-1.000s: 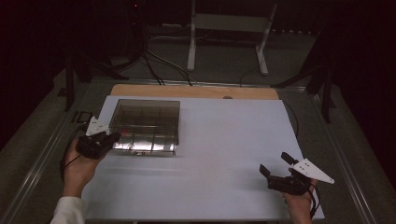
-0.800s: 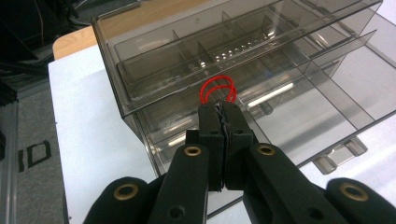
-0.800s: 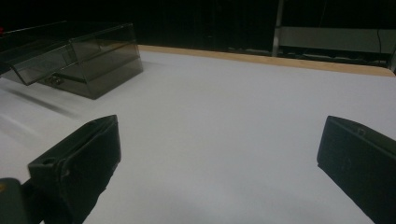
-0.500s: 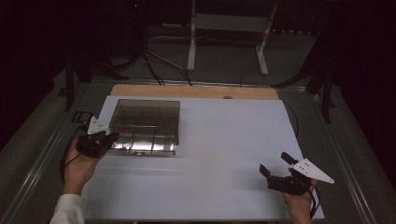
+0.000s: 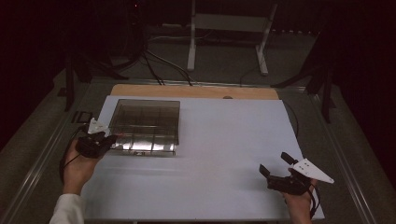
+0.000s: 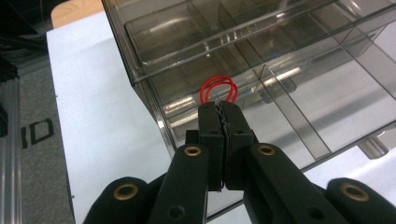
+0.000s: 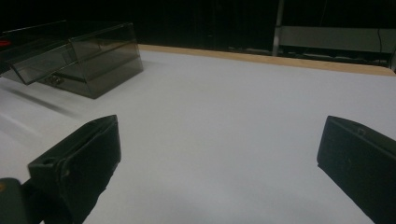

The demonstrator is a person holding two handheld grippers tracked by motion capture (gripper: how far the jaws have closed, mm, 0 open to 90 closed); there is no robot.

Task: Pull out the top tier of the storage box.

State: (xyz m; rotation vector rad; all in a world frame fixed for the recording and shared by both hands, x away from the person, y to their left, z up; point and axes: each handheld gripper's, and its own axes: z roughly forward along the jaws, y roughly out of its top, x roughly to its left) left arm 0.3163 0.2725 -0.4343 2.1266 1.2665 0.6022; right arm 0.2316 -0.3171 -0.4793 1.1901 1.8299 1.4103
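At the left edge of the bench, the left hand-held gripper has its jaws pressed together on a red rubber band, whose loops stick out above the tips right over the front-left compartment of the clear divided box. The step in hand looks like dropping the band into that compartment, so the next move calls for lowering the tips past the rim and then parting the jaws. Far to the right, the right hand-held gripper rests low over the bare white surface, jaws wide and empty.
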